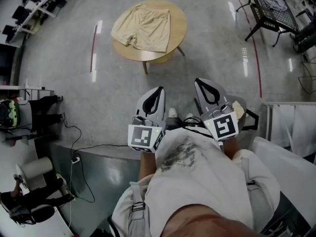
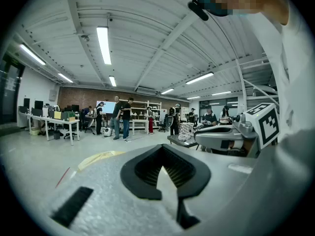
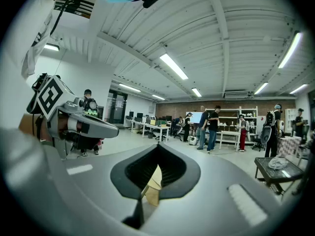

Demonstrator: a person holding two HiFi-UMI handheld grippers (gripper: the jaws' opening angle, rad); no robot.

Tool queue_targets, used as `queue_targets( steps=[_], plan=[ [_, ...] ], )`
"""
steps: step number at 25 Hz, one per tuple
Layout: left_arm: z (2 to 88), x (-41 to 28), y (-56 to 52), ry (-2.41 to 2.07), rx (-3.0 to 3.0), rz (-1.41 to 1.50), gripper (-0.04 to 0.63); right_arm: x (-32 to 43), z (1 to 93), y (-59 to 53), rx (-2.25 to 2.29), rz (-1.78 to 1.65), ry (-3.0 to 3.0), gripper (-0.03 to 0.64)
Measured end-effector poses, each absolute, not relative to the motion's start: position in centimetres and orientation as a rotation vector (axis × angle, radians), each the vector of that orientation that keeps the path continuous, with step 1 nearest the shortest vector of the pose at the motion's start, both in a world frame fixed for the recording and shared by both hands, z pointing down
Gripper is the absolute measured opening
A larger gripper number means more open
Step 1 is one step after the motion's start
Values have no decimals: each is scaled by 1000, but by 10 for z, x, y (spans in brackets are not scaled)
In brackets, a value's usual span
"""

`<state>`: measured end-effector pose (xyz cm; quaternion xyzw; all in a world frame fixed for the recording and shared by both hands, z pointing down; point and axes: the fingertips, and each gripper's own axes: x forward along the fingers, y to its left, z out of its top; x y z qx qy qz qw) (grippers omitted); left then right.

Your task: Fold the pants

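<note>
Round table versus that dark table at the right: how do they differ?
The round table is pale wood; the dark table is black with a gridded top. The round table bears spread beige pants; the dark table bears a pale bundle. Both stand on grey floor.

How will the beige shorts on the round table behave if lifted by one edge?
Probably floppy: the shorts lie flat and creased on the round table. Likely light: the fabric looks thin. Lifted by one edge, they would probably sag rather than hold shape.

Seemingly clear floor (image 1: 207,63) up to round table (image 1: 179,27)
</note>
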<state>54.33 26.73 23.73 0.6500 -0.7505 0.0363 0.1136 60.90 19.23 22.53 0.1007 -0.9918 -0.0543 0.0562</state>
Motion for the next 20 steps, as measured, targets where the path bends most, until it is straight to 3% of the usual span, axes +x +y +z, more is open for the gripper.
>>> queue_targets(
  steps=[20],
  plan=[
    [259,413,218,-2120,2030,57,8,502,226,140,496,-124,-3029,3]
  ],
)
